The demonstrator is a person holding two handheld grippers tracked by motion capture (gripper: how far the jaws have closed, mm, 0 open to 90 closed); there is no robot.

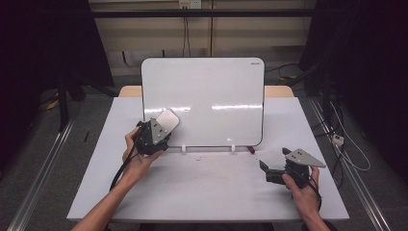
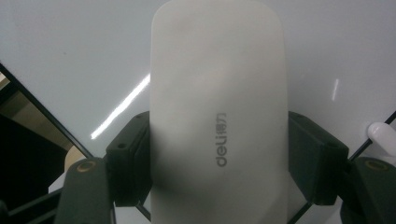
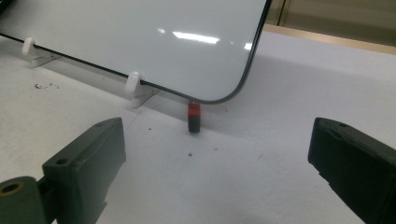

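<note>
L gripper (image 1: 155,136) is clenched on the eraser (image 1: 166,120), which sits at the board's (image 1: 211,91) lower-left corner, long axis toward 1 o'clock. R gripper (image 1: 275,169), jaws apart w/ nothing between, rests at 4 o'clock, farther off.

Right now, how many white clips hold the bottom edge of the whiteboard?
2. One clip is toward the left of the whiteboard bottom edge, the other clip toward the right, both on the table. None seems hidden.

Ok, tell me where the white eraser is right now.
The white eraser is clamped in the left gripper, against the whiteboard's lower left area in the high view.
</note>
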